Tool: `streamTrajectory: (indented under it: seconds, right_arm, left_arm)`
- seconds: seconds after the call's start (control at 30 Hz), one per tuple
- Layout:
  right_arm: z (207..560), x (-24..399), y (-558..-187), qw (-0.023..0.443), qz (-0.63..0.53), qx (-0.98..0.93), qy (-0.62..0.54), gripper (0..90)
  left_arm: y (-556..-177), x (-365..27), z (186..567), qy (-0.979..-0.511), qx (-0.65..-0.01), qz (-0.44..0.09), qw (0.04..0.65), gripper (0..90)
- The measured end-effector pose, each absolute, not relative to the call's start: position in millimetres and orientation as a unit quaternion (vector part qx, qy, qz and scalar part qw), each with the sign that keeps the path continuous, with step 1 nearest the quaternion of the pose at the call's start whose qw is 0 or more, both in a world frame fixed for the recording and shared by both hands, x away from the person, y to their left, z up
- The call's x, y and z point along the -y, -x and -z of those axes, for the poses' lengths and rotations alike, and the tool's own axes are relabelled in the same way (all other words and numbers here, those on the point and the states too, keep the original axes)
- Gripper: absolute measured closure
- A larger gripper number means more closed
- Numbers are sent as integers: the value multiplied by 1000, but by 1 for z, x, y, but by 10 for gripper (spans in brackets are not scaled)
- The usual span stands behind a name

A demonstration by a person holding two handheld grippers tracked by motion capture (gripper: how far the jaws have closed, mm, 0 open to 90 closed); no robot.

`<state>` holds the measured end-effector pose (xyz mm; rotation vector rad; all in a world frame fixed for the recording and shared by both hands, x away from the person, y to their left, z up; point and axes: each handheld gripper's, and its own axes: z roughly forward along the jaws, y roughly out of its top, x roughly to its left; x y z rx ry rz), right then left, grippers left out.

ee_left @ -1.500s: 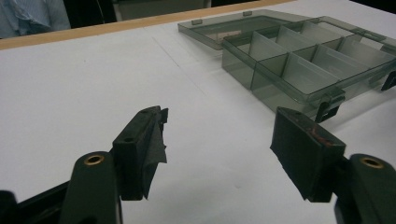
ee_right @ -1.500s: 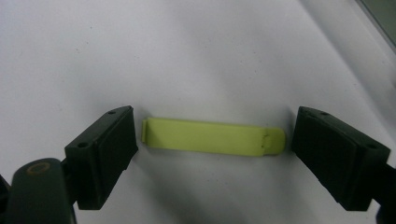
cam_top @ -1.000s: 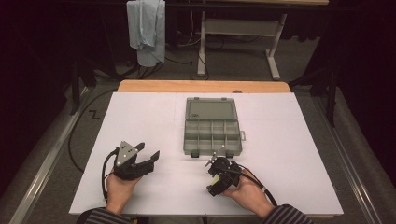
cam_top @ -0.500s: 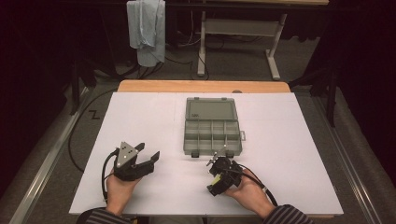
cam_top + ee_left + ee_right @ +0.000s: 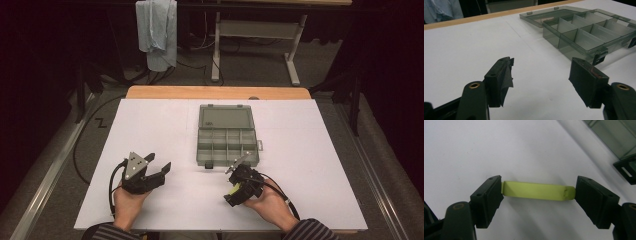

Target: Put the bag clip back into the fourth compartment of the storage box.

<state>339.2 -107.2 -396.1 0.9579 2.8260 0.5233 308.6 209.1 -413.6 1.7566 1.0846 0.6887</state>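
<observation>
A flat yellow-green strip [image 5: 537, 191] spans the right gripper [image 5: 537, 192] end to end, each end against a jaw pad, so the jaws stand wide yet clamp it lengthwise above the white table [image 5: 150, 125]. In the high view that gripper [image 5: 235, 192] sits just in front of the open compartment box [image 5: 227, 145], near its front right corner, with a dab of yellow [image 5: 233, 188] showing between the jaws. The left gripper [image 5: 160, 167] rests well to the left of the box, jaws spread wide with nothing between them.

Black jaws, brass screws, striped sleeves [image 5: 107, 232]
</observation>
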Motion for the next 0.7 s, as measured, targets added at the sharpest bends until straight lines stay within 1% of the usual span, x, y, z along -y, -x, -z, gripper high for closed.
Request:
streamTrajectory:
  seconds: [0.7]
  right_arm:
    - [377, 127, -354, 65, -196, -919, -337, 247]
  left_arm:
    - [-309, -210, 413, -713, -441, -281, 467, 342]
